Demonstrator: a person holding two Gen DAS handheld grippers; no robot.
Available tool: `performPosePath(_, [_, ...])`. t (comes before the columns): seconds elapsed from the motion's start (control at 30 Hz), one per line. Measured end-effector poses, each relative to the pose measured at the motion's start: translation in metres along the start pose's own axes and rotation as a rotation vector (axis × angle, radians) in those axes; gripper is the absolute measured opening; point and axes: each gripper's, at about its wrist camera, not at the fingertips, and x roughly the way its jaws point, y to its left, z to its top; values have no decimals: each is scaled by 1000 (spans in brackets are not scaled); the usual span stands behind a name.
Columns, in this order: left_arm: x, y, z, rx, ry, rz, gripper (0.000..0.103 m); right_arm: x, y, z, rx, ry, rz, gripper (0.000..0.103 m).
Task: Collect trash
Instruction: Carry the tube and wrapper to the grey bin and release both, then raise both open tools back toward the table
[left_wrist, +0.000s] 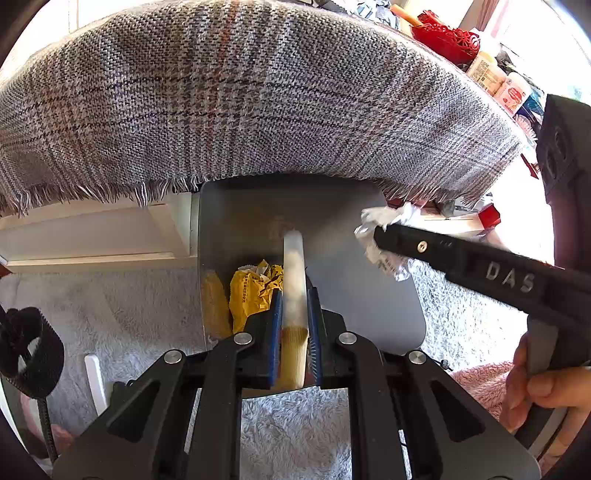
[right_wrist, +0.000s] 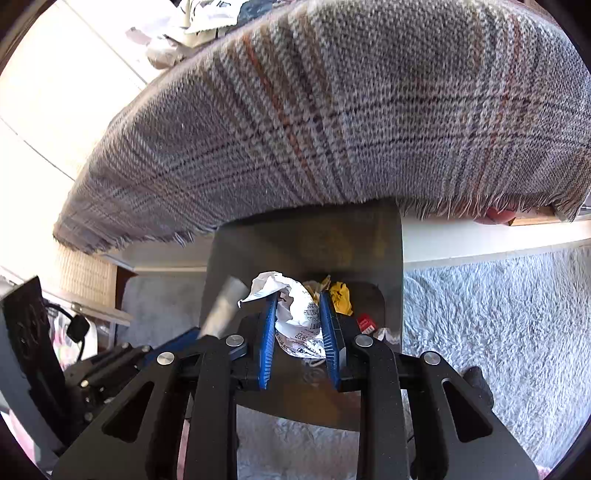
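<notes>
A grey bin (left_wrist: 351, 288) stands open under the table edge, with a crumpled yellow wrapper (left_wrist: 251, 288) inside. My left gripper (left_wrist: 294, 295) is shut on a translucent white tube (left_wrist: 293, 266) with a ribbed yellow cap, held over the bin's mouth. From the right, my right gripper (left_wrist: 380, 236) reaches in with crumpled white paper (left_wrist: 384, 216). In the right wrist view, the right gripper (right_wrist: 297, 295) has its blue pads shut on that printed paper (right_wrist: 299, 314) above the bin (right_wrist: 306, 240). The yellow wrapper (right_wrist: 341, 295) lies just beyond, and the tube (right_wrist: 225, 302) slants in at the left.
A grey plaid cloth (left_wrist: 258, 92) with a fringed edge hangs over the table above the bin. A shaggy pale rug (right_wrist: 498, 314) covers the floor. A red scrap (right_wrist: 365, 323) lies in the bin. Red items and bottles (left_wrist: 491, 74) crowd the tabletop. A hand (left_wrist: 546, 391) holds the right gripper.
</notes>
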Motion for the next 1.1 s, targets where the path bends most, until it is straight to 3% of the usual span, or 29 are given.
performPosePath(0.07, [-1,1,1,-4,-1,3,20,-2,-1,1,5,-8,-8,27])
performPosePath(0.2, [-6,7,2,-15,-13,6,35,-3,-4,3,15,-16,-25,49])
performPosePath(0.3, [-10,9,2,-21,-21,15,49,-5,-5,5,23,-21,-40,59])
performPosePath(0.4, [-15,10,3,-24,-33,29,61,-10,-6,6,28,-38,-59,77])
performPosePath(0.47, [-20,11,5,-23,-47,44,75,-14,-7,8,33,-49,-57,87])
performPosePath(0.57, [-26,9,6,-15,-58,65,83,-20,-8,13,38,-57,-35,93])
performPosePath(0.73, [-41,9,16,-34,-71,42,85,-38,-1,27,33,-60,18,93])
performPosePath(1.1, [-113,22,86,-37,-179,96,86,-113,15,100,-49,-188,-71,97])
